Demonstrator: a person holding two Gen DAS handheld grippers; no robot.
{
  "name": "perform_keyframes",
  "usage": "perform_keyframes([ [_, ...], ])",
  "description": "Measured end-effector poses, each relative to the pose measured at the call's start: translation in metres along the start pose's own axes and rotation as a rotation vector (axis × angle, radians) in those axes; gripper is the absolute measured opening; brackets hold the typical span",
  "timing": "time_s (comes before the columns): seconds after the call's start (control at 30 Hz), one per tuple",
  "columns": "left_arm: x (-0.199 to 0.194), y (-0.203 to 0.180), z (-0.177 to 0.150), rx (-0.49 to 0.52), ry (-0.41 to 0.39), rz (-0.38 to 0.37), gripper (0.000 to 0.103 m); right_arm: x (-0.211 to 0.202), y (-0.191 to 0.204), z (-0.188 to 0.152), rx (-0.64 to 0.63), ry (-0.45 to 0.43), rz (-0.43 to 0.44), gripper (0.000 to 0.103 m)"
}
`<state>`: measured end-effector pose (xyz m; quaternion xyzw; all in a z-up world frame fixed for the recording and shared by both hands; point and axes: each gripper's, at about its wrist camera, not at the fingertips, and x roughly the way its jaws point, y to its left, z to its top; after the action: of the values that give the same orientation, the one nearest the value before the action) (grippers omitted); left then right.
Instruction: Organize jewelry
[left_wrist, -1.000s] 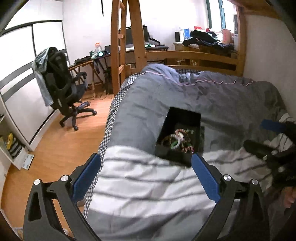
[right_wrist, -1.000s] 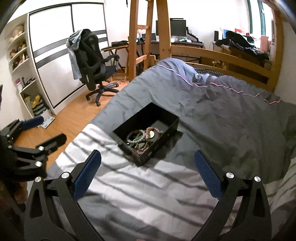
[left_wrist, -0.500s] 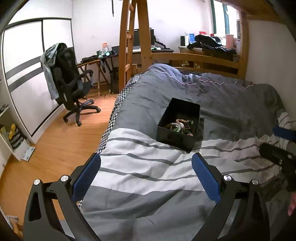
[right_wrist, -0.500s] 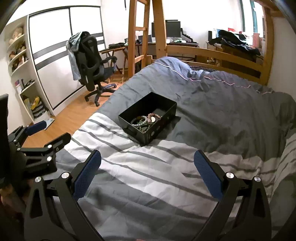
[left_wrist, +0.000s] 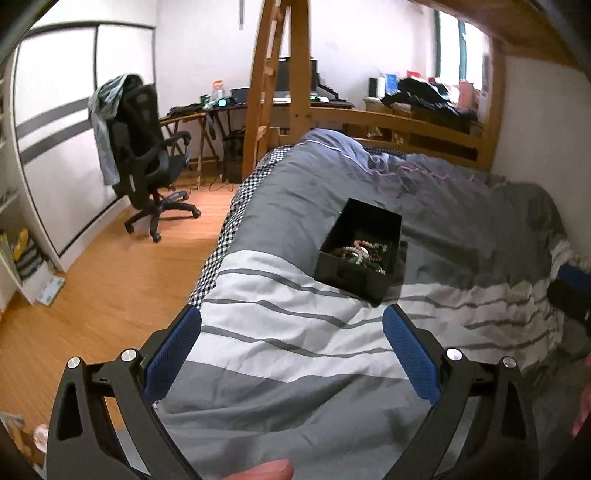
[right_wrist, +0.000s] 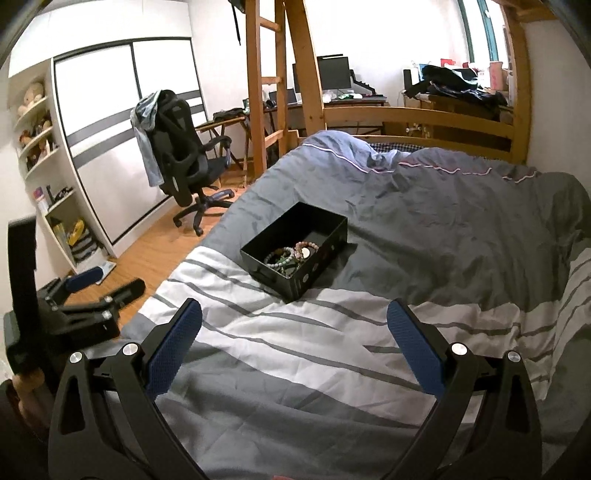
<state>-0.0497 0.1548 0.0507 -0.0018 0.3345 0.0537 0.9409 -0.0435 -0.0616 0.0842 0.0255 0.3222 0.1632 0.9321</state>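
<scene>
Both claws apart, nothing held. Left claw (left_wrist: 291, 350) hangs over the striped part of the duvet (left_wrist: 295, 332), near the bed's edge. Right claw (right_wrist: 295, 343) is over the same striped cloth, further in. Black box (left_wrist: 360, 249) sits on the bed (right_wrist: 443, 221), well ahead of both, right where the stripes meet the grey. Beaded bracelets (right_wrist: 291, 254) lie heaped in its near end; far end is bare. Neither claw touches the box. Office chair (right_wrist: 181, 162) stands on the wood floor (left_wrist: 92, 280) beside the bed.
</scene>
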Motion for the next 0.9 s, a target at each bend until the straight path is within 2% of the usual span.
perform_keyframes([
  [0.23, -0.001, -0.022, -0.002, 0.106, -0.010, 0.034, 0.097, -0.002, -0.005, 0.001, -0.002, -0.006, -0.025, 0.099],
  [0.6, 0.004, -0.033, -0.005, 0.152, -0.002, 0.046, 0.097, -0.002, -0.013, 0.000, 0.012, 0.002, -0.028, 0.099],
  [0.9, 0.003, -0.033, -0.006, 0.148, 0.003, 0.044, 0.097, -0.002, -0.014, 0.000, 0.013, 0.002, -0.031, 0.099],
])
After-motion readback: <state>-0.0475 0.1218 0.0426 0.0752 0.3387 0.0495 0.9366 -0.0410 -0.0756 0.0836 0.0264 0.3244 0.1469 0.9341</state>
